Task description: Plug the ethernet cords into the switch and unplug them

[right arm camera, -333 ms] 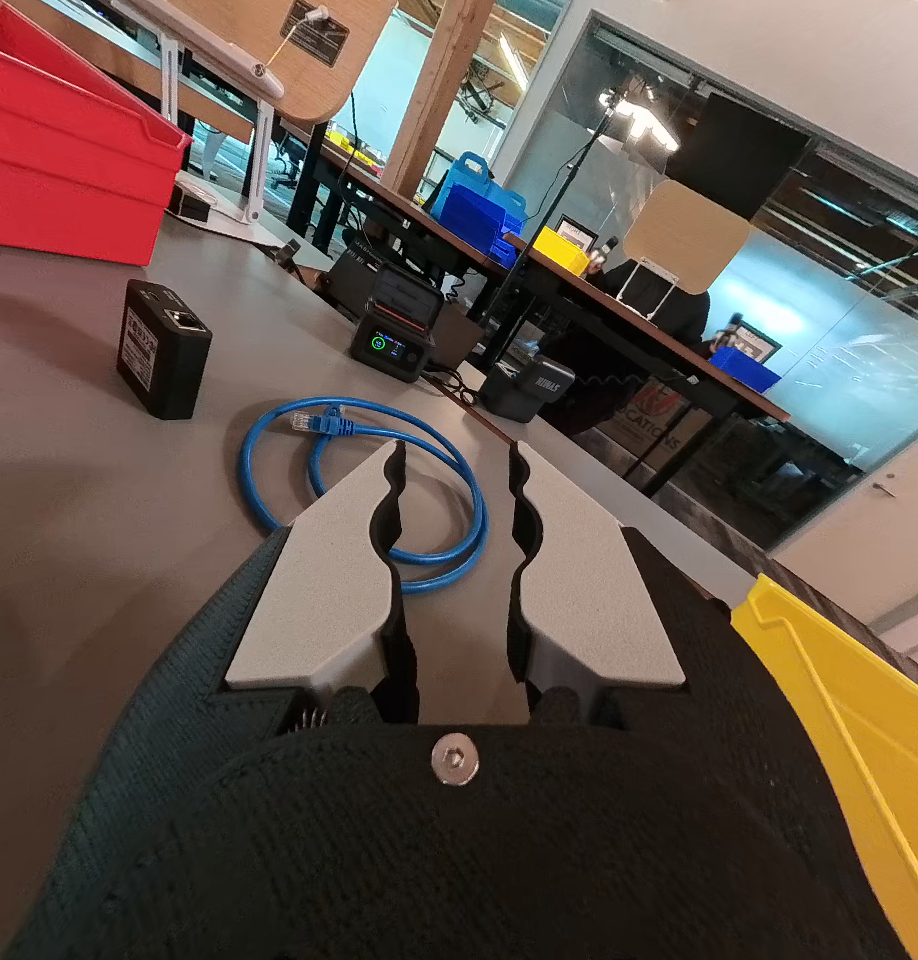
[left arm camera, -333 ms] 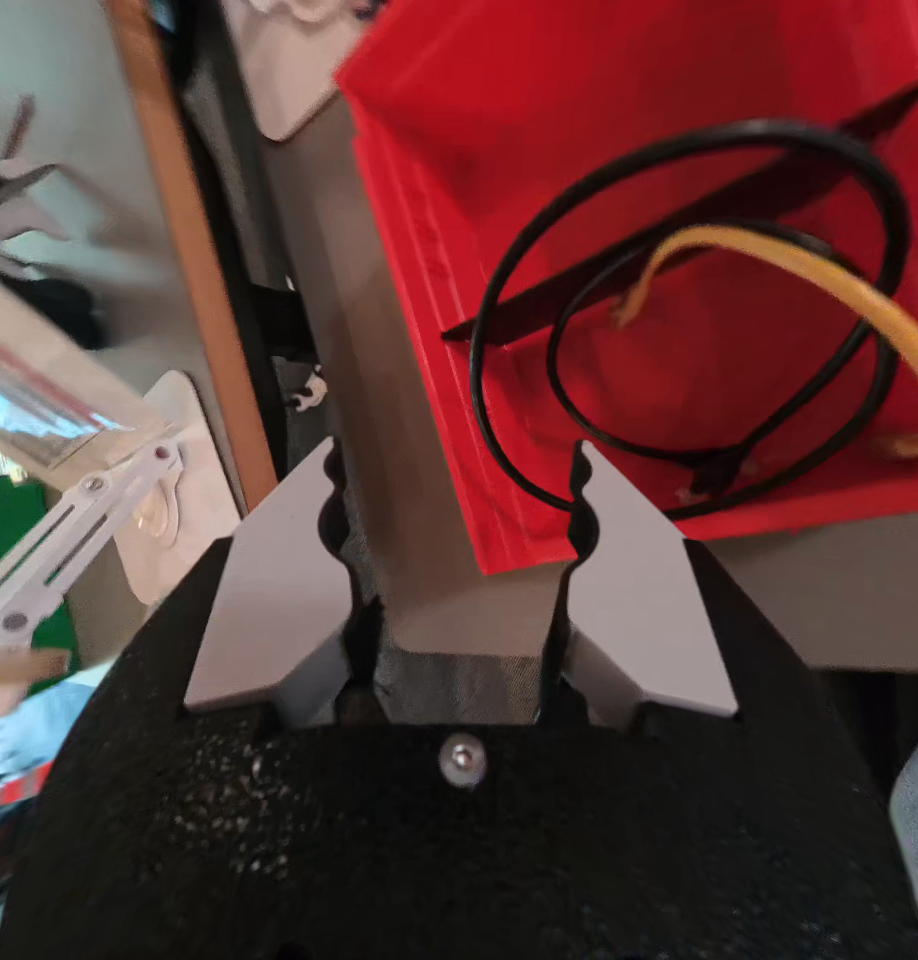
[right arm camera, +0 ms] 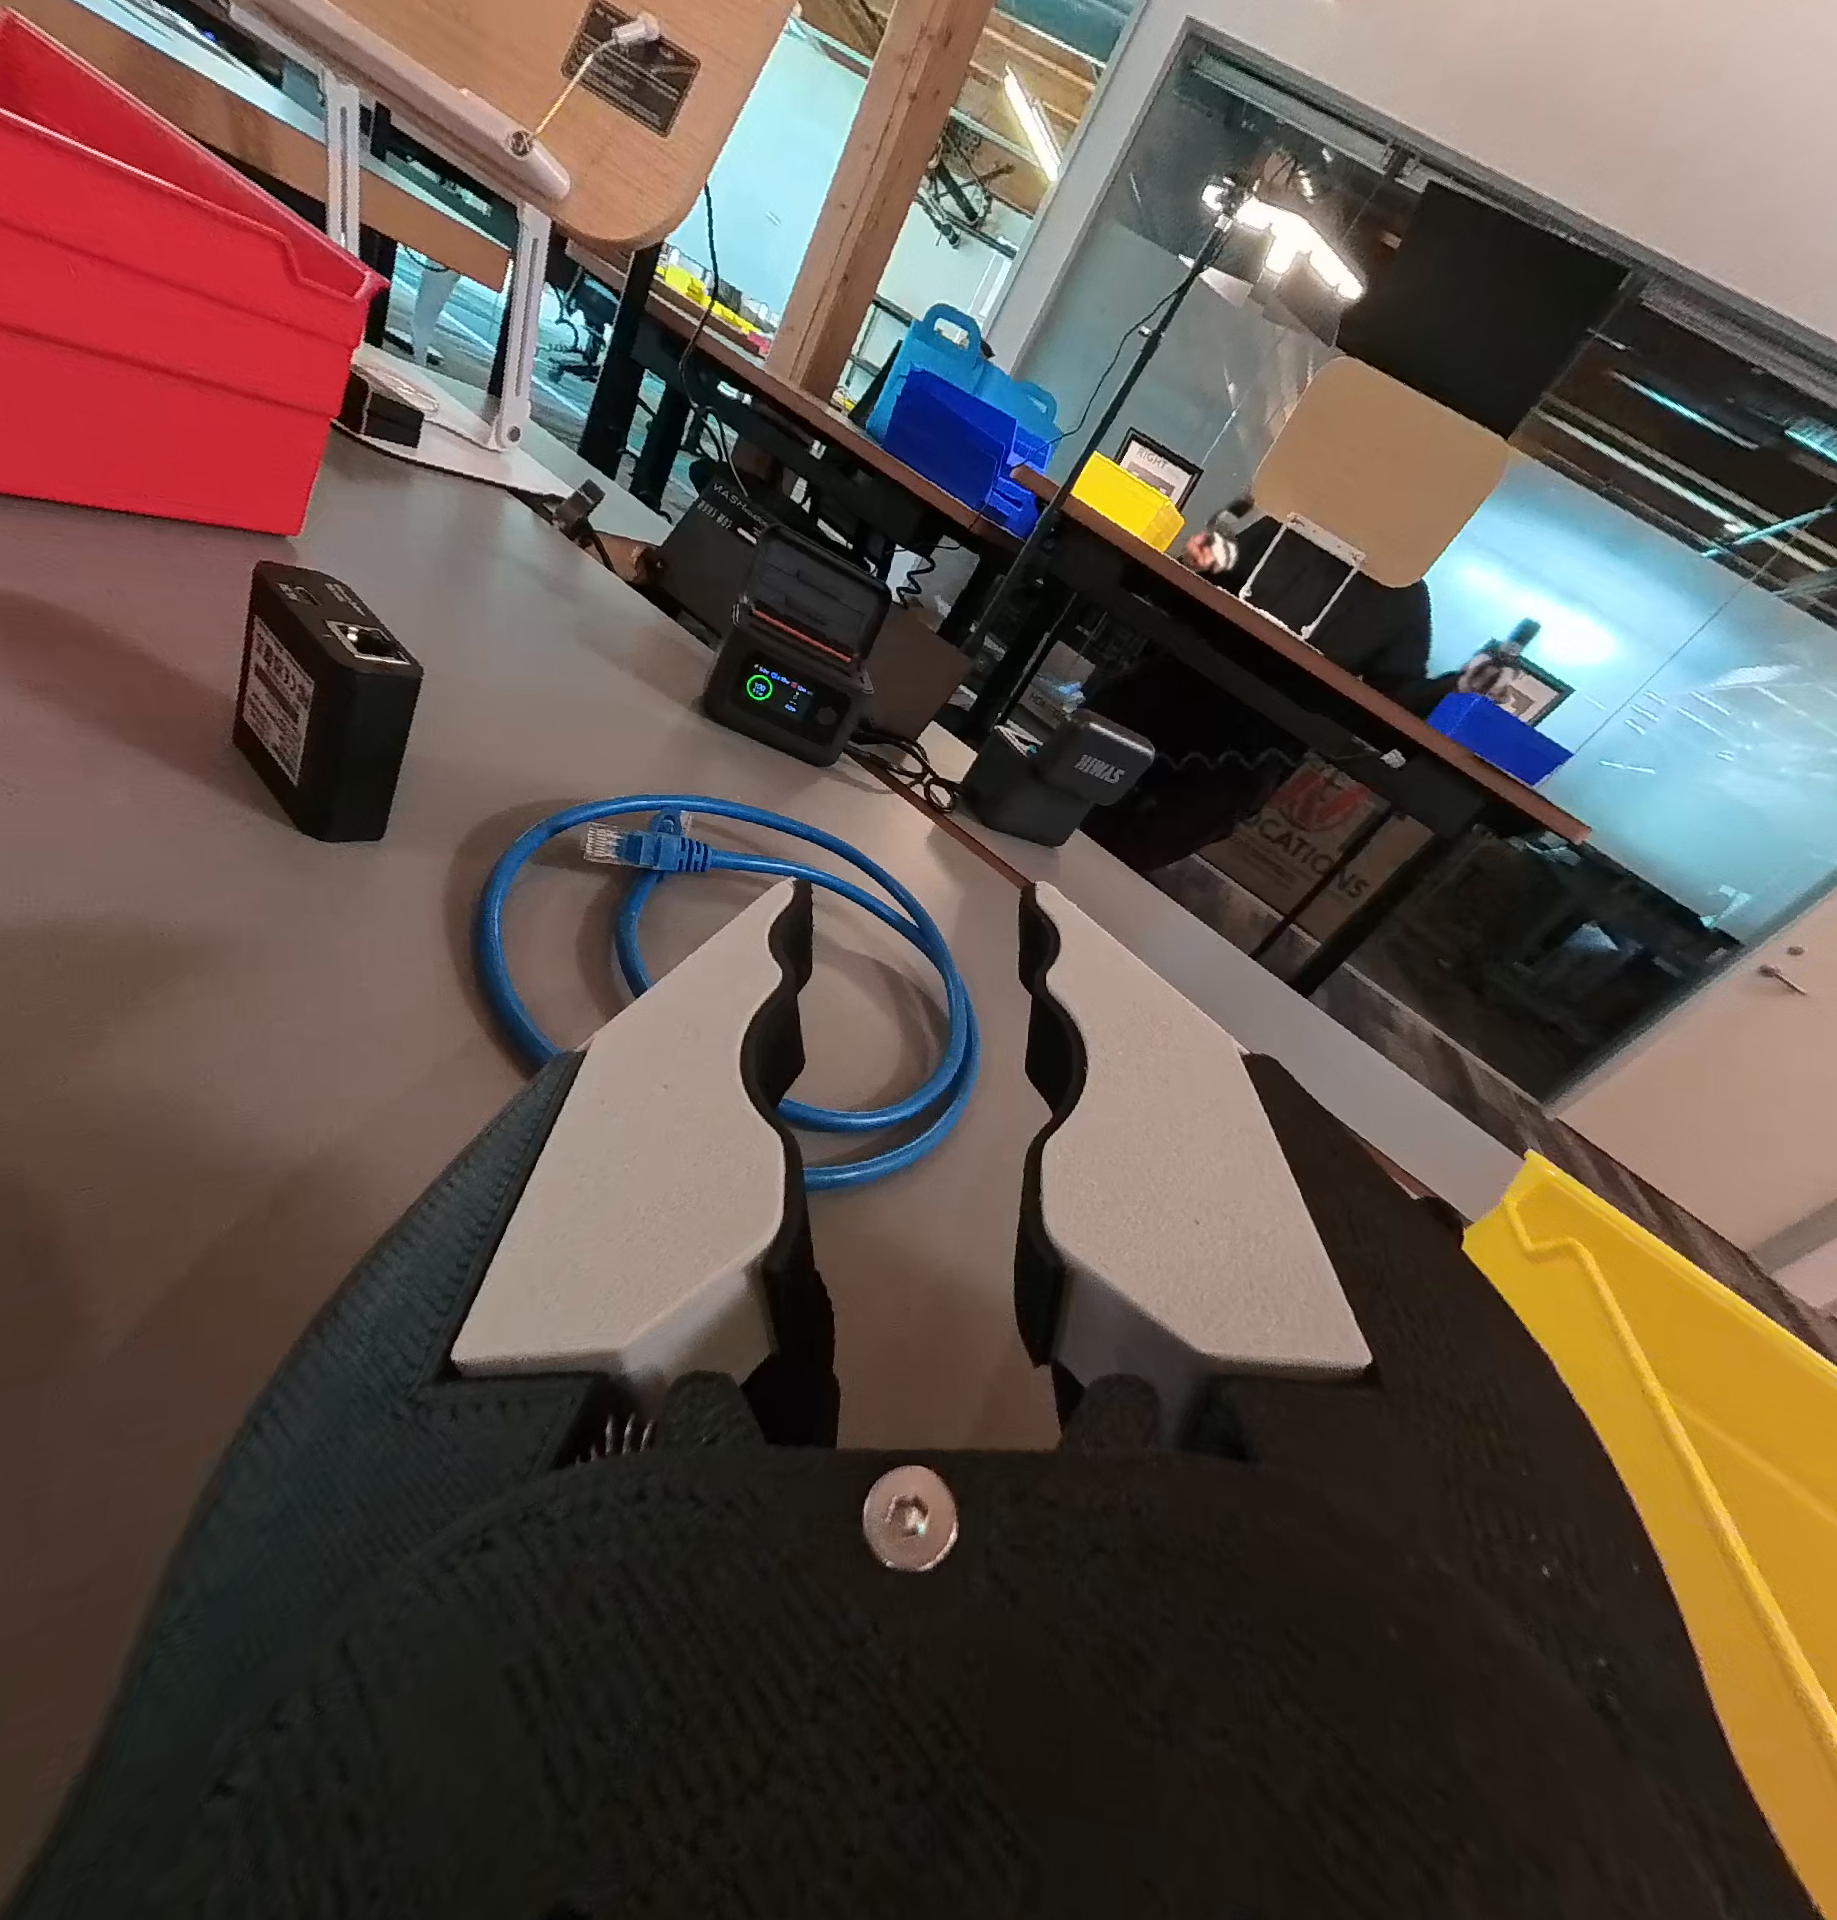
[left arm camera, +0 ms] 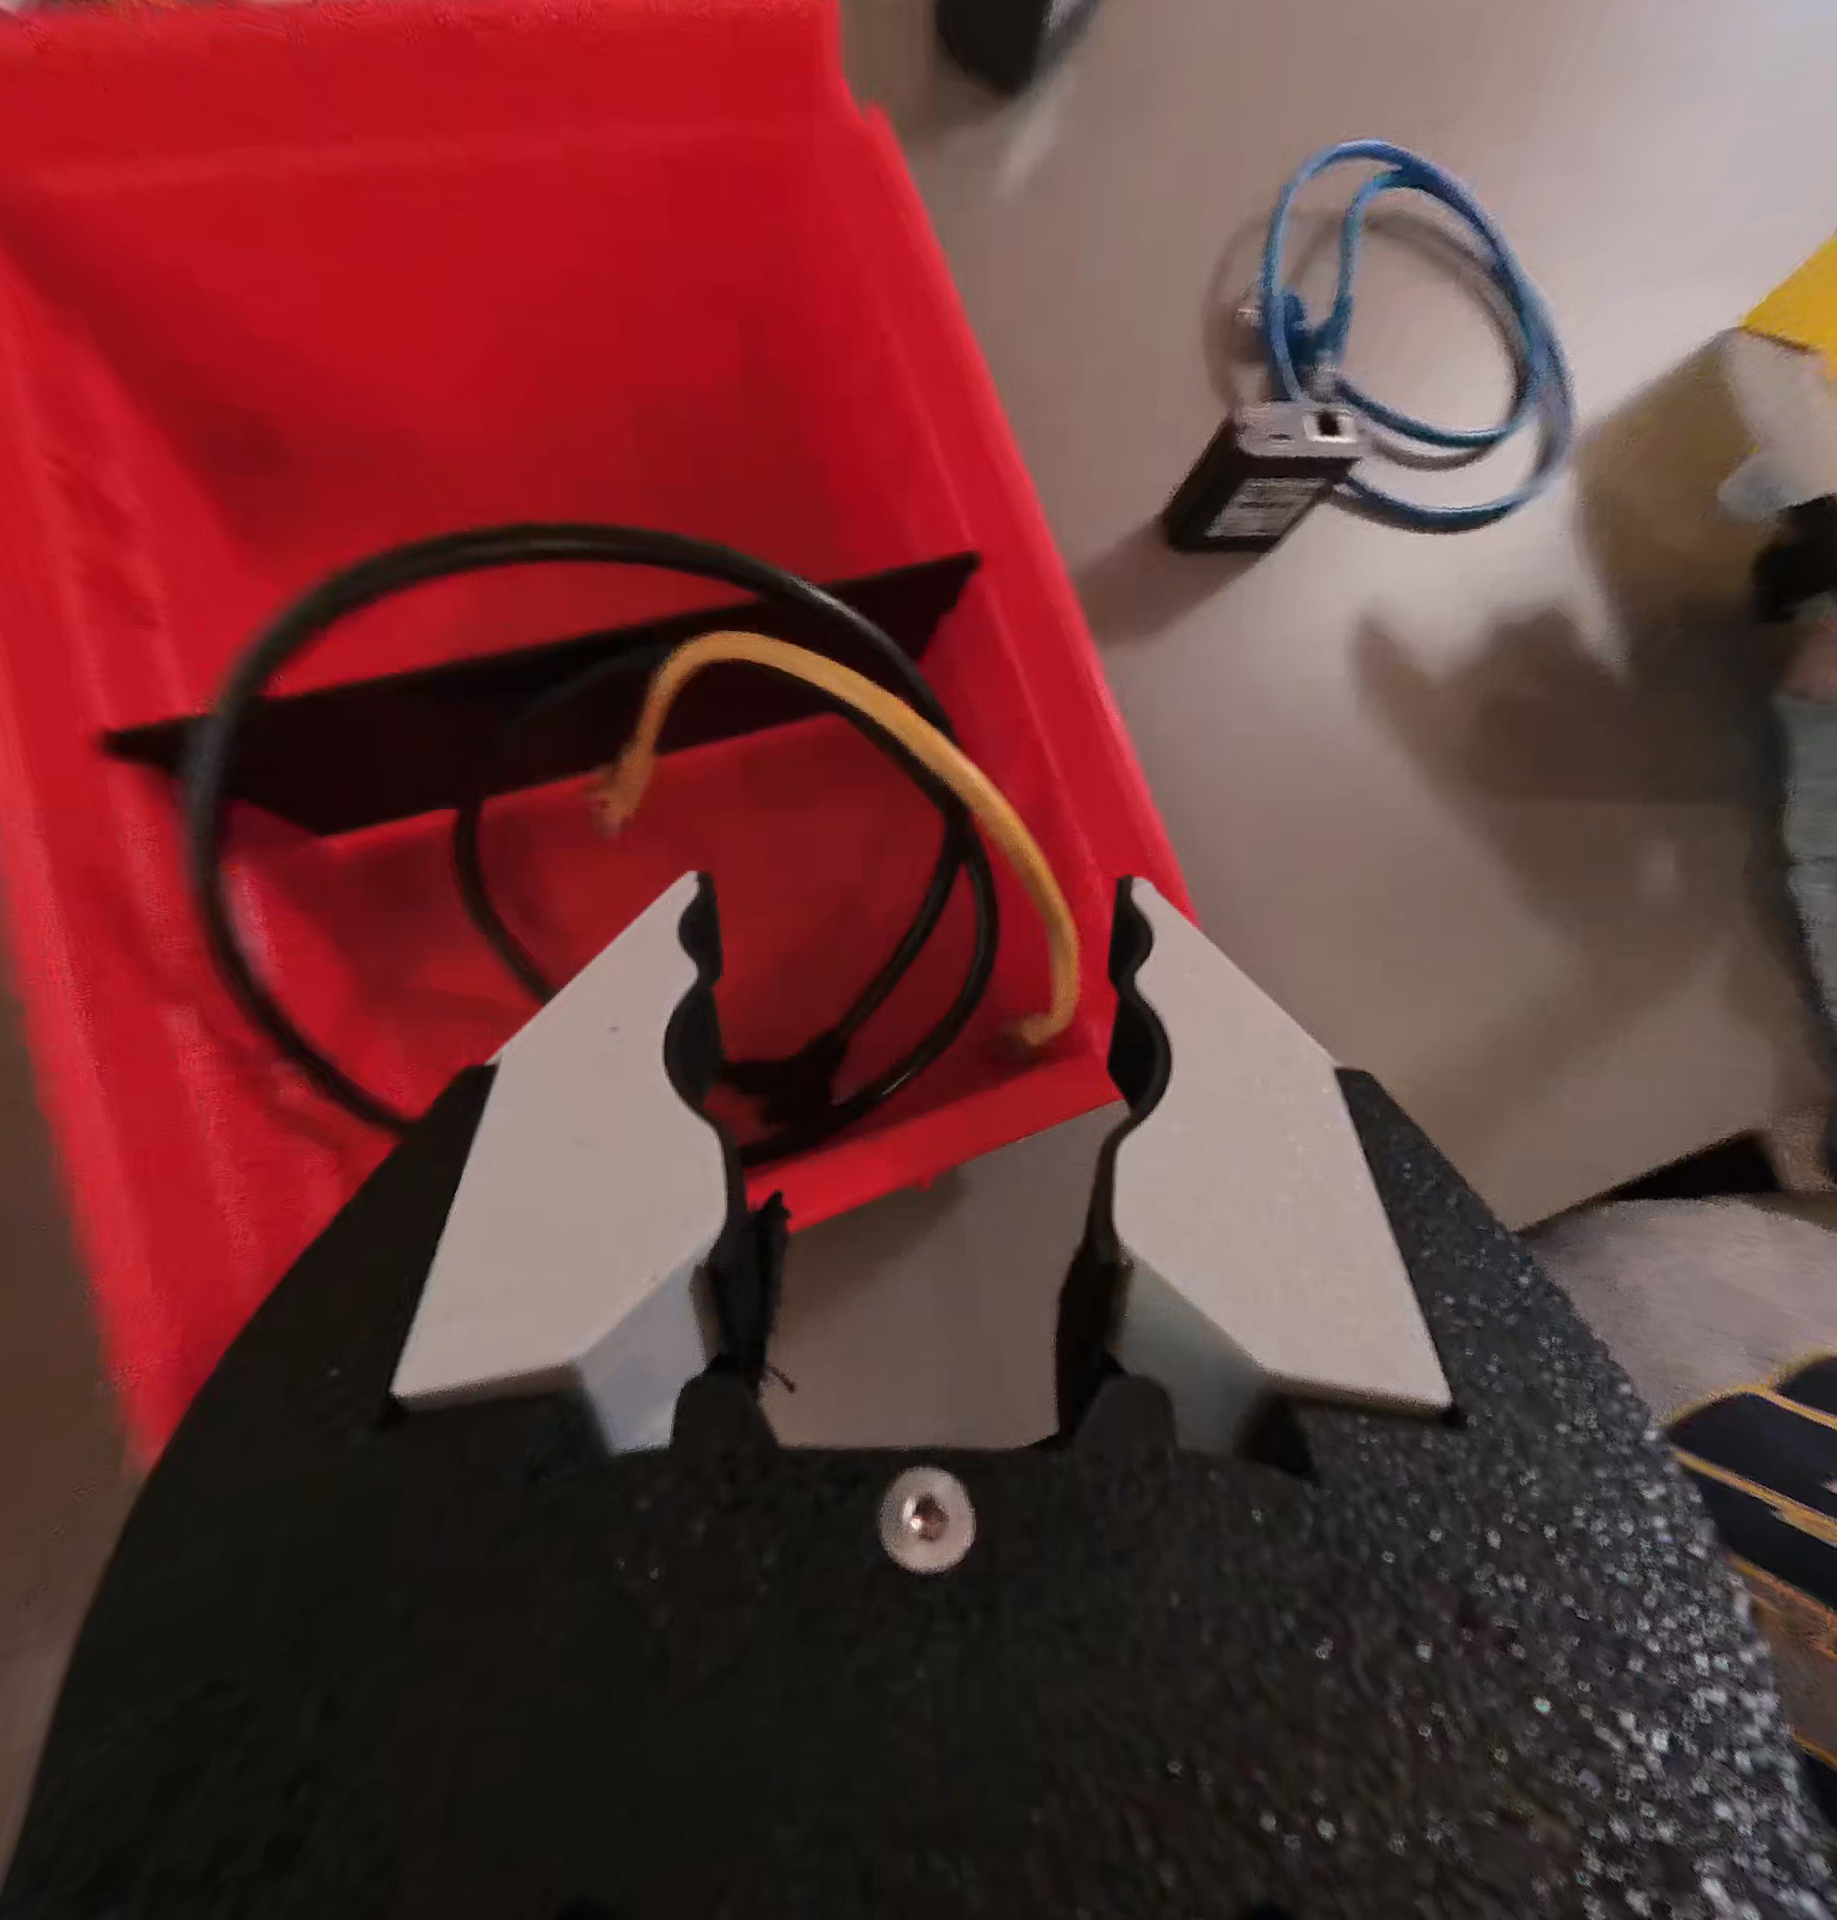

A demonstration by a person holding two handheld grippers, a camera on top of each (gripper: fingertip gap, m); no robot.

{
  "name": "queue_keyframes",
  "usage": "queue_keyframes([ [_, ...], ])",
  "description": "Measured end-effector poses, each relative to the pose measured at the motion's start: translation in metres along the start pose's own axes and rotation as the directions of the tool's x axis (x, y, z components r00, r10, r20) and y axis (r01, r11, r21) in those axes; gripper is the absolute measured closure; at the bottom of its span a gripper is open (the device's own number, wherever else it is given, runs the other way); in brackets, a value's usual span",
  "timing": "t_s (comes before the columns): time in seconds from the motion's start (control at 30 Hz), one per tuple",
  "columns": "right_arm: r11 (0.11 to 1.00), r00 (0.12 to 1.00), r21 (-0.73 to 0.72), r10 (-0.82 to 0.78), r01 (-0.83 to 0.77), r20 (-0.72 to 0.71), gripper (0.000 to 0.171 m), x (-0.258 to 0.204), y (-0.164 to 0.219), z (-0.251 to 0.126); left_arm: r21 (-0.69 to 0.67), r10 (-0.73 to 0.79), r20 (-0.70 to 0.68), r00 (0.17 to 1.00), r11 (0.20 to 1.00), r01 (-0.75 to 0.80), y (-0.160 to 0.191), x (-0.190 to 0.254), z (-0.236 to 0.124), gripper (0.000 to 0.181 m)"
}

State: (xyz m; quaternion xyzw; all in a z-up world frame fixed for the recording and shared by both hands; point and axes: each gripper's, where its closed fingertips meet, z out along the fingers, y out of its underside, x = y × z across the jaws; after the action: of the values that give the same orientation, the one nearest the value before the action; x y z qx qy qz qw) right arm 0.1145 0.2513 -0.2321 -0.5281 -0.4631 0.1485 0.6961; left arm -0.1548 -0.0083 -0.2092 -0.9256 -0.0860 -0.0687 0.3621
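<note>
My left gripper (left arm camera: 914, 883) is open and empty above the near corner of a red bin (left arm camera: 478, 416). Inside the bin lie a coiled black cord (left arm camera: 228, 831) and a short yellow cord (left arm camera: 955, 769), by a black divider (left arm camera: 540, 686). The small black switch (left arm camera: 1257, 488) stands on the grey table to the right, with a coiled blue cord (left arm camera: 1496, 343) beyond it. My right gripper (right arm camera: 909, 894) is open and empty, low over the table, just short of the blue cord (right arm camera: 893, 1101). Its plug (right arm camera: 607, 840) lies unplugged near the switch (right arm camera: 322, 707).
A yellow bin (right arm camera: 1672, 1455) is at my right. The red bin's wall (right arm camera: 135, 343) stands far left. A power station (right arm camera: 800, 665) and another dark device (right arm camera: 1059, 769) sit past the table's far edge. A person sits at a far desk. The tips of one gripper are about 40 cm away from the tips of the other. Between my right fingertips and the switch (right arm camera: 322, 707) there is roughly 15 cm. Seen from the left wrist view (left arm camera: 1320, 486) as well.
My left gripper has swung right and over the red bin, so the switch and blue cord have come into its view. The right gripper has barely moved.
</note>
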Motion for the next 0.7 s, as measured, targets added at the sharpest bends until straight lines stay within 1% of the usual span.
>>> queue_keyframes([
  [0.03, 1.0, 1.0, 0.001, -0.001, 0.001, 0.001, 0.132, 0.0, 0.0, 0.0, 0.004, -0.033, -0.075, 0.997, 0.999, 0.034, 0.002, 0.009, 0.007, 0.109],
  [0.1, 1.0, 1.0, 0.001, 0.001, -0.001, 0.001, 0.132, 0.0, 0.0, 0.0, 0.009, -0.102, -0.217, 0.971, 0.994, 0.106, 0.002, 0.027, 0.016, 0.112],
  [0.17, 1.0, 1.0, 0.002, 0.004, -0.004, 0.0, 0.132, 0.0, 0.0, -0.001, 0.015, -0.133, -0.287, 0.949, 0.99, 0.143, 0.001, 0.033, 0.017, 0.134],
  [0.2, 1.0, 1.0, 0.003, 0.005, -0.005, 0.0, 0.132, 0.001, 0.0, -0.001, 0.019, -0.136, -0.289, 0.948, 0.989, 0.148, 0.001, 0.031, 0.015, 0.145],
  [0.3, 1.0, 1.0, 0.005, 0.009, -0.009, -0.002, 0.132, 0.001, -0.001, -0.002, 0.062, -0.14, -0.206, 0.969, 0.986, 0.155, -0.001, 0.017, -0.001, 0.179],
  [0.4, 1.0, 1.0, 0.008, 0.017, -0.017, -0.009, 0.133, 0.003, -0.001, -0.002, 0.141, -0.114, -0.155, 0.981, 0.981, 0.136, -0.008, 0.017, -0.032, 0.179],
  [0.47, 1.0, 1.0, 0.011, 0.023, -0.023, -0.014, 0.133, 0.004, -0.002, -0.002, 0.196, -0.059, -0.093, 0.994, 0.978, 0.077, -0.015, 0.022, -0.055, 0.179],
  [0.53, 0.999, 0.999, 0.014, 0.031, -0.03, -0.016, 0.133, 0.005, -0.002, -0.002, 0.219, 0.011, -0.005, 1.0, 0.976, -0.009, -0.022, 0.028, -0.074, 0.179],
  [0.6, 0.999, 0.999, 0.021, 0.038, -0.037, -0.023, 0.133, 0.007, -0.003, -0.003, 0.274, 0.119, 0.004, 0.993, 0.955, -0.116, -0.038, 0.05, -0.088, 0.179],
  [0.63, 0.999, 0.999, 0.024, 0.041, -0.04, -0.029, 0.133, 0.009, -0.004, -0.003, 0.3, 0.178, -0.006, 0.984, 0.939, -0.168, -0.047, 0.065, -0.092, 0.179],
  [0.67, 0.999, 0.998, 0.026, 0.044, -0.043, -0.034, 0.133, 0.01, -0.004, -0.004, 0.309, 0.209, 0.023, 0.978, 0.928, -0.206, -0.055, 0.073, -0.092, 0.179],
  [0.7, 0.999, 0.998, 0.029, 0.047, -0.046, -0.039, 0.133, 0.011, -0.004, -0.004, 0.309, 0.259, 0.084, 0.962, 0.911, -0.272, -0.063, 0.077, -0.092, 0.179],
])
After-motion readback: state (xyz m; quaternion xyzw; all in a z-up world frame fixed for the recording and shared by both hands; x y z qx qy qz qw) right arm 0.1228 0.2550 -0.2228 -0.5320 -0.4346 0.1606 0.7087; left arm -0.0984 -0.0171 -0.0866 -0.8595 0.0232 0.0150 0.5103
